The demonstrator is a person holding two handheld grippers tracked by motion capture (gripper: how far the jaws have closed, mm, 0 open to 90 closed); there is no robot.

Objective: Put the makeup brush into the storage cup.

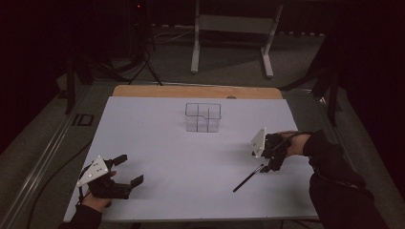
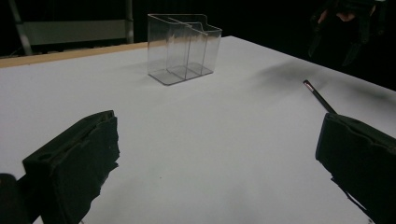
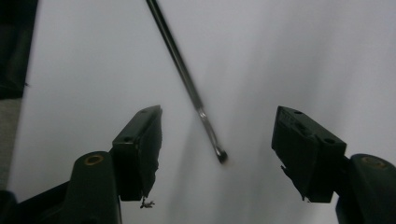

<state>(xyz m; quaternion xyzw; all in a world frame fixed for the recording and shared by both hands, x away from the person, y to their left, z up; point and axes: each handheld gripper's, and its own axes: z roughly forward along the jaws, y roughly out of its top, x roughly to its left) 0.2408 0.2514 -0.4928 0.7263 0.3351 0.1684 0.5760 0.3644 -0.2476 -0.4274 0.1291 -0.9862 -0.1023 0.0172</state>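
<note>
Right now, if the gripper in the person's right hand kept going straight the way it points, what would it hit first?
Most likely the thin dark brush lying on the white table sheet. The right gripper points down at it, its open jaws either side of the brush's end, not touching; how far above is unclear.

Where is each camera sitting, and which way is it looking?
High view: above the person's side, looking forward and down on the white table; forearms, left gripper and right gripper show.
Left gripper view: rides the left gripper, facing the clear organizer; own open jaws show.
Right gripper view: looks down at the thin brush between its own open jaws.
Shared: all three see the brush.
</note>
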